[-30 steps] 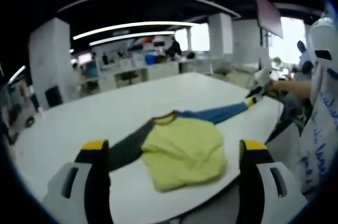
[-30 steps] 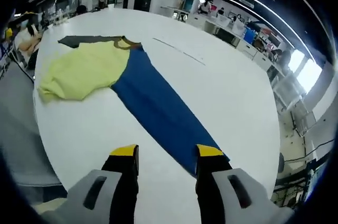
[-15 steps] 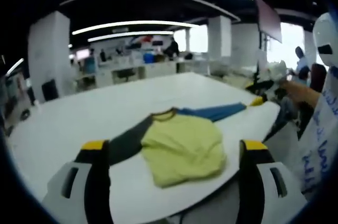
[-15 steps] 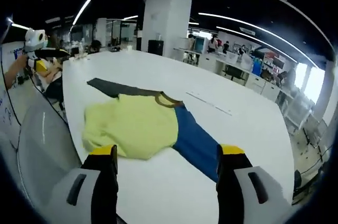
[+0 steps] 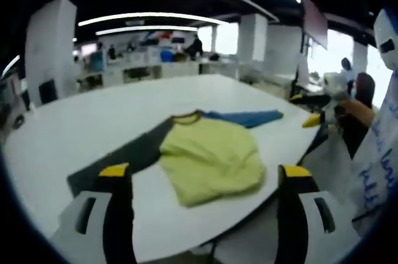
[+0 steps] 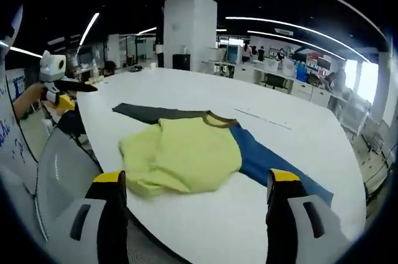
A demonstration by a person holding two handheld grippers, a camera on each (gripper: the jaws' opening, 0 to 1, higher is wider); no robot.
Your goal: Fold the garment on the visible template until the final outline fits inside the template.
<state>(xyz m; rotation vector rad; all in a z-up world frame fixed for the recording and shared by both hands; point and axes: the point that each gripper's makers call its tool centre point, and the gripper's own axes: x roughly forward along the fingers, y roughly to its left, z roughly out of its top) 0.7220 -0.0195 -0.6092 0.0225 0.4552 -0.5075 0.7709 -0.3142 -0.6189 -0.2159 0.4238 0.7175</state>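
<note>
Garment: yellow shirt (image 5: 211, 161) (image 6: 183, 155) lies crumpled on the white table (image 5: 93, 133) (image 6: 286, 133), dark sleeve at 9 o'clock, blue sleeve at 2 o'clock in the left gripper view.
Left gripper (image 5: 202, 174): jaws spread, empty.
Right gripper (image 6: 196, 180): jaws spread, empty.

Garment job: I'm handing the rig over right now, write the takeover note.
Left tool: open, holding nothing, hovering off the table edge.
Right tool: open, holding nothing, also clear of the cloth.
Garment: on the white table, near its edge; yellow body bunched and partly folded, dark sleeve stretched one way, blue sleeve stretched the other.
Done: body looks partly folded.
Left: both sleeves to fold in; I can't clearly make out the template outline, so check the fit.
</note>
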